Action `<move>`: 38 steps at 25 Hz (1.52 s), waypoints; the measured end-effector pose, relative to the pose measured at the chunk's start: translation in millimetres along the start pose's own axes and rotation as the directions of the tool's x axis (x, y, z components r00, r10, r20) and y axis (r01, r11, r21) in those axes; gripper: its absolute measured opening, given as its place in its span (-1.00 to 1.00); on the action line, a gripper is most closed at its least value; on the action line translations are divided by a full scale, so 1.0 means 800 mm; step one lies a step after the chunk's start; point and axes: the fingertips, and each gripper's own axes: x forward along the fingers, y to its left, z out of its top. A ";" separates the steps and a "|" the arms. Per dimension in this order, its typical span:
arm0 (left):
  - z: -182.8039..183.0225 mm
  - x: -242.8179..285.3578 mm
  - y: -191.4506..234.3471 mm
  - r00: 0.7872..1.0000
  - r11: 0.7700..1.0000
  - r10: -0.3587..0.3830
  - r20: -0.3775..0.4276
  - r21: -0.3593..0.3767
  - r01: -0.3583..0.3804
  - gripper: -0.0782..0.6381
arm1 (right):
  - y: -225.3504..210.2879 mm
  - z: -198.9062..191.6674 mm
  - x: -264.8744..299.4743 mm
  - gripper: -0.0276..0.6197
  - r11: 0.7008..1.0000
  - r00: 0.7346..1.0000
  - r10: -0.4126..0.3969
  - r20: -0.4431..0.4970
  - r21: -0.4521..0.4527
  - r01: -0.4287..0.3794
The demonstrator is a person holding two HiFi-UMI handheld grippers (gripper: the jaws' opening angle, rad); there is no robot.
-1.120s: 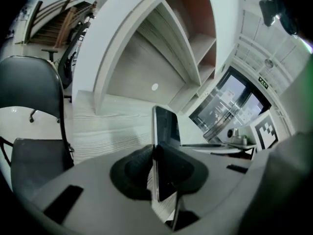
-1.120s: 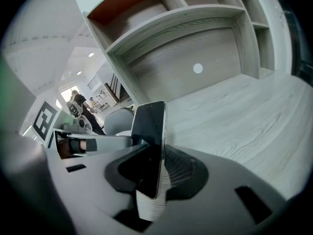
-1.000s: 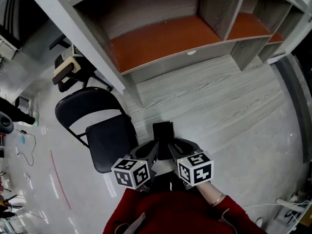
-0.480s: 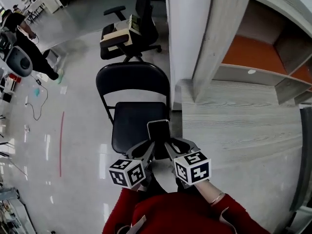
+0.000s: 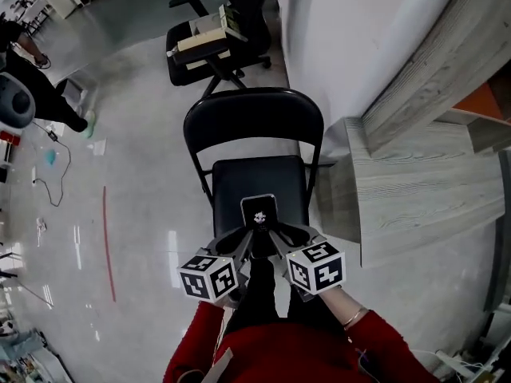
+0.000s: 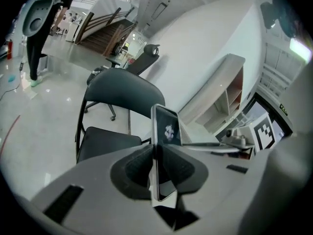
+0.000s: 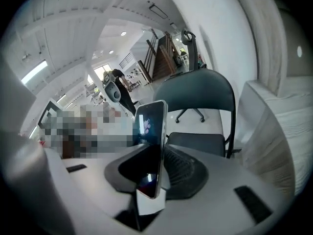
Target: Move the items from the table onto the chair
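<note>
A black smartphone (image 5: 259, 211) with a dark glossy screen hangs above the seat of a black folding chair (image 5: 239, 178). Both grippers clamp its near end. My left gripper (image 5: 251, 238) is shut on the phone from the left, my right gripper (image 5: 271, 236) from the right. The left gripper view has the phone (image 6: 165, 126) standing on edge between the dark pads of the left gripper (image 6: 156, 151), with the chair (image 6: 105, 141) behind. Seen from the right gripper view, the phone (image 7: 149, 126) is pinched the same way in the right gripper (image 7: 159, 153), before the chair (image 7: 200, 141).
A grey wood table (image 5: 415, 190) lies to the right of the chair, against a white wall. An office chair (image 5: 211, 38) loaded with things stands behind the folding chair. A person (image 5: 32, 78) stands far left. A red line (image 5: 108, 246) marks the glossy floor.
The view has swung left from the table and shelves to the folding chair. The phone, held by both grippers throughout, has moved from over the table edge to above the chair seat.
</note>
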 end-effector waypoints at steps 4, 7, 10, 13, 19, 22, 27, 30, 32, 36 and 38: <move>-0.028 0.025 0.040 0.998 0.998 0.009 -0.061 -0.054 -0.012 -0.58 | -0.016 -0.030 0.043 -0.61 0.999 0.998 0.001 -0.069 0.048 0.002; -0.057 0.055 0.069 0.993 0.995 0.004 -0.114 -0.094 -0.015 -0.58 | -0.039 -0.061 0.074 -0.61 0.996 0.993 0.005 -0.118 0.090 0.006; -0.087 0.095 0.096 0.988 0.992 -0.006 -0.156 -0.126 -0.014 -0.58 | -0.072 -0.092 0.108 -0.61 0.992 0.988 0.000 -0.154 0.128 0.020; -0.111 0.139 0.124 0.982 0.990 -0.011 -0.187 -0.138 -0.016 -0.58 | -0.109 -0.117 0.145 -0.61 0.987 0.984 -0.004 -0.180 0.155 0.033; -0.151 0.205 0.177 0.970 0.985 -0.014 -0.244 -0.170 -0.029 -0.58 | -0.163 -0.160 0.208 -0.61 0.973 0.975 -0.003 -0.220 0.223 0.053; -0.167 0.228 0.198 0.962 0.983 -0.010 -0.274 -0.180 -0.041 -0.58 | -0.181 -0.177 0.233 -0.61 0.966 0.970 0.004 -0.244 0.252 0.060; -0.200 0.253 0.221 0.948 0.975 0.013 -0.318 -0.207 -0.083 -0.58 | -0.199 -0.210 0.258 -0.61 0.958 0.954 -0.006 -0.301 0.272 0.092; -0.209 0.256 0.228 0.951 0.966 0.015 -0.310 -0.240 -0.093 -0.58 | -0.199 -0.217 0.263 -0.60 0.955 0.953 -0.010 -0.302 0.280 0.098; -0.207 0.256 0.229 0.955 0.962 0.012 -0.297 -0.258 -0.093 -0.58 | -0.198 -0.216 0.265 -0.60 0.955 0.957 -0.004 -0.291 0.283 0.090; -0.205 0.253 0.231 0.957 0.945 0.007 -0.291 -0.311 -0.102 -0.58 | -0.210 -0.216 0.256 -0.61 0.944 0.964 -0.044 -0.263 0.304 0.126; -0.187 0.239 0.230 0.966 0.951 0.024 -0.258 -0.292 -0.102 -0.67 | -0.216 -0.200 0.240 -0.61 0.939 0.972 -0.074 -0.225 0.313 0.144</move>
